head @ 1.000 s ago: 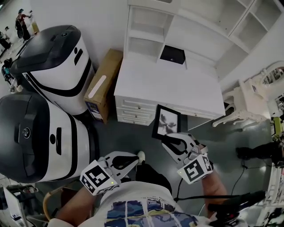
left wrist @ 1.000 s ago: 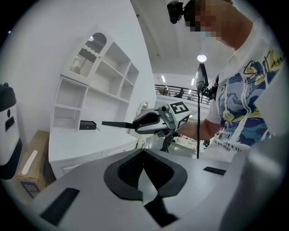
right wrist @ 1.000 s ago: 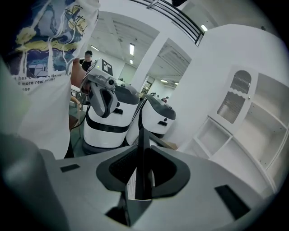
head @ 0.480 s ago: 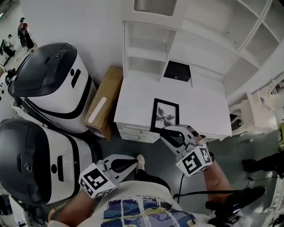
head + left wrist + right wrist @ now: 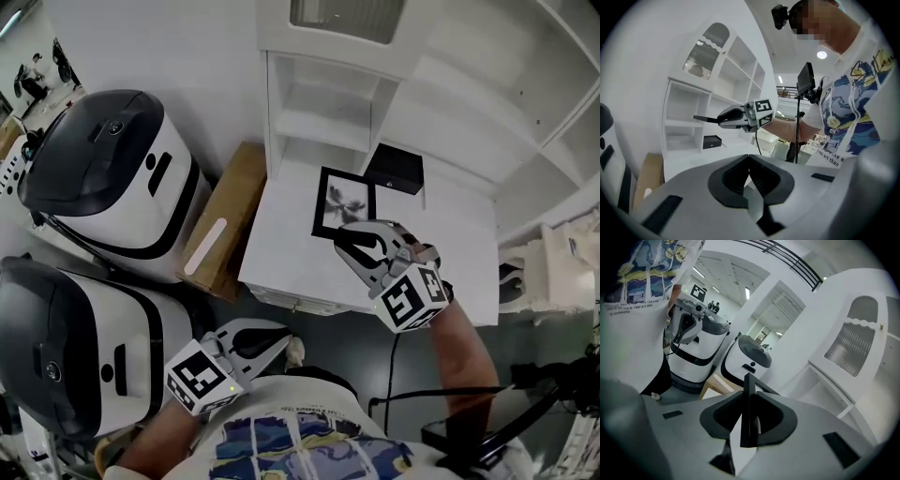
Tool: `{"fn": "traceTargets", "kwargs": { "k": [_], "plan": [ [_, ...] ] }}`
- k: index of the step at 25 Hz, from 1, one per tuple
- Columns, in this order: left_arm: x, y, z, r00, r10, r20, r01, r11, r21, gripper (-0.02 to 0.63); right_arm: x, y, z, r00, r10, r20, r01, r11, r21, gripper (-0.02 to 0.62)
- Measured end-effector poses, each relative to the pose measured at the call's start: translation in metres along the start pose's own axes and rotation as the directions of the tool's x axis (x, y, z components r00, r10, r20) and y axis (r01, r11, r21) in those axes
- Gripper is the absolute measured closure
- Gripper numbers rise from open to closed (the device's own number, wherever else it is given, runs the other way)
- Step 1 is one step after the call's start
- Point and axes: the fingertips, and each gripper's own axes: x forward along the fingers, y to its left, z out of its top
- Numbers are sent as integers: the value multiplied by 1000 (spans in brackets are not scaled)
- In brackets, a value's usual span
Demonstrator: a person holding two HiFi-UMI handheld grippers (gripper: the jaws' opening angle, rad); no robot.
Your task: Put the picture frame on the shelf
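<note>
My right gripper is shut on the bottom edge of the black picture frame, which shows a dark plant print. It holds the frame above the white desk top, just in front of the white shelf unit. In the right gripper view the frame stands edge-on between the jaws. A small black box sits on the desk beside the frame. My left gripper hangs low by the person's body, shut and empty. The left gripper view shows the right gripper with the frame out in front of the shelves.
Two large white and black machines stand on the left. A brown cardboard box leans between them and the desk. A white chair is at the right, with more white shelving behind.
My right gripper has carried the frame from beside the desk drawers up and forward over the desk top, close to the shelf unit. The left gripper stays low.
</note>
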Motion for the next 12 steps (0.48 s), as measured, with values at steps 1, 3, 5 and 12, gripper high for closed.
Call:
{"fn": "traceTargets", "kwargs": {
  "k": [1, 3, 5, 12],
  "plan": [
    [2, 6, 3, 1000, 7, 5, -7, 1000, -5, 592, 8, -8, -4, 1000, 4, 0, -4, 1000, -7, 492],
    [5, 13, 7, 1000, 12, 7, -12, 1000, -13, 592, 24, -24, -10, 1000, 7, -1, -7, 1000, -7, 493],
    [5, 22, 10, 1000, 15, 2, -15, 1000, -13, 592, 38, -39, -14, 1000, 4, -3, -4, 1000, -3, 492],
    [-16, 83, 16, 1000, 18, 17, -18, 1000, -7, 592, 102, -92, -17, 999, -26, -34, 25, 1000, -9, 492]
  ]
}}
